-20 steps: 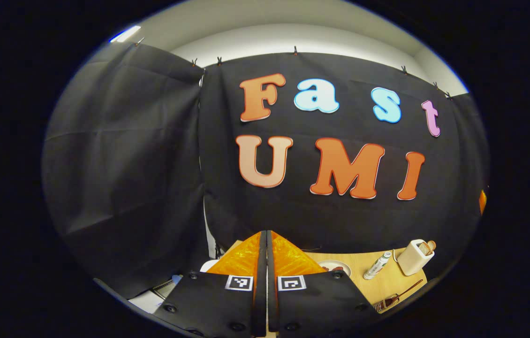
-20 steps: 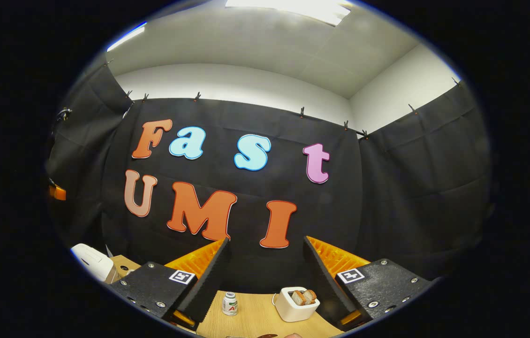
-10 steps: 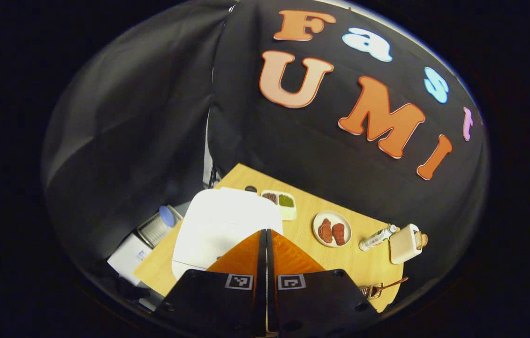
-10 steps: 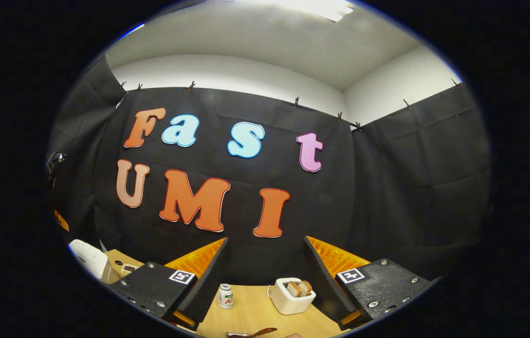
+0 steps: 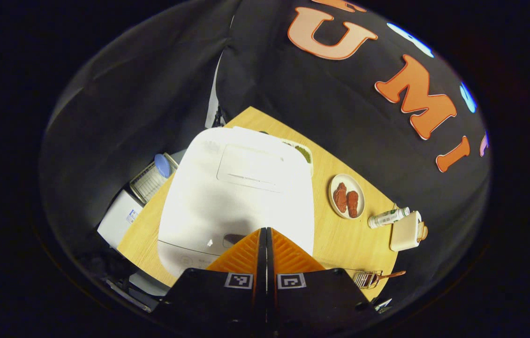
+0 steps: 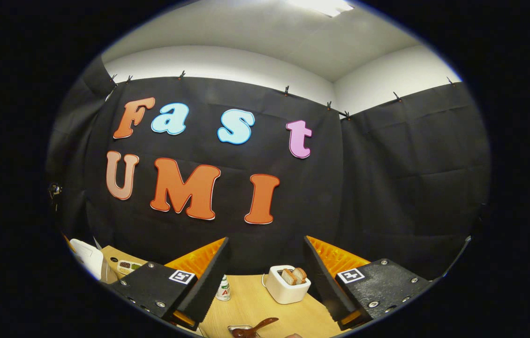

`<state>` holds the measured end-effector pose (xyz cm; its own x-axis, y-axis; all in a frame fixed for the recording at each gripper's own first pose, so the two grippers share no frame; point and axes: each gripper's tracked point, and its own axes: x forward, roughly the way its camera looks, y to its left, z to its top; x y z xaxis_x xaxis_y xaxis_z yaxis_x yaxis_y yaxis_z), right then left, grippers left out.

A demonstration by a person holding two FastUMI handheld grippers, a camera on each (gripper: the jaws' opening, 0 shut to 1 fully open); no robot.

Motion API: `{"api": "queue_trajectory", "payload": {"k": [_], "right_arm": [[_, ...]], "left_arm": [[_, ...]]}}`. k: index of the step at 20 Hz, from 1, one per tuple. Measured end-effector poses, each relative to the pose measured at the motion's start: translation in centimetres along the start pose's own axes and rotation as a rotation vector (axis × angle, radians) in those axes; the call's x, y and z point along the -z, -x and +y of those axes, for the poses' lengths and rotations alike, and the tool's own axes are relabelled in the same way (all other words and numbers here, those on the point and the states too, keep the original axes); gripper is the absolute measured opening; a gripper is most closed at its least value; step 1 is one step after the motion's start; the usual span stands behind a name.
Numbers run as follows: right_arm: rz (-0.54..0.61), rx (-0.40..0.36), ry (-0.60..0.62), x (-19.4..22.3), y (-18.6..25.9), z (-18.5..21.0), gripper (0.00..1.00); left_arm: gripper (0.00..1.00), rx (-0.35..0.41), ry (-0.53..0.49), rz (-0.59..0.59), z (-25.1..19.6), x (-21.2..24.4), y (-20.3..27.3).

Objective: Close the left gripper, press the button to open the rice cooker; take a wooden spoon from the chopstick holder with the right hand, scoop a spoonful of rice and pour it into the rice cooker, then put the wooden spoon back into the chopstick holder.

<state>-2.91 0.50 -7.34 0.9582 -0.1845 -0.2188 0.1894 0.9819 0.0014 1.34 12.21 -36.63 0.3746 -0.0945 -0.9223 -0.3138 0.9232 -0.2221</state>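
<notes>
Left gripper view: left hand-held gripper (image 5: 265,231) pressed together above rice cooker (image 5: 237,188) button (image 5: 234,239); rigid lid, push squarely. Right hand-held gripper (image 6: 265,267) spread, empty.

left gripper (image 5: 265,231) tipped down over rice cooker (image 5: 237,188), right gripper (image 6: 265,263) dipped slightly

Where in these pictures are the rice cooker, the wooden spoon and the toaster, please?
rice cooker (image 5: 237,188), left gripper view, on its white lid.
wooden spoon (image 6: 259,325), right gripper view, on its handle.
toaster (image 6: 286,287), right gripper view, on its white front.
</notes>
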Motion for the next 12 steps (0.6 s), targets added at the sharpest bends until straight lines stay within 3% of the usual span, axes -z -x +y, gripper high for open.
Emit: {"api": "queue_trajectory", "payload": {"k": [4, 8, 12], "right_arm": [[0.038, 0.024, 0.017, 1.0, 0.6, 0.1, 0.95], [0.056, 0.018, 0.026, 1.9, 0.7, 0.2, 0.95], [0.064, -0.030, 0.024, 2.6, -0.2, 0.5, 0.95]], "left_arm": [[0.06, -0.014, -0.007, 0.082, 1.0, 1.8, -2.6], [0.06, -0.002, 0.004, 0.084, 1.1, 1.8, -3.0], [0.06, 0.004, -0.005, -0.026, 0.5, 0.9, -1.3]]}}
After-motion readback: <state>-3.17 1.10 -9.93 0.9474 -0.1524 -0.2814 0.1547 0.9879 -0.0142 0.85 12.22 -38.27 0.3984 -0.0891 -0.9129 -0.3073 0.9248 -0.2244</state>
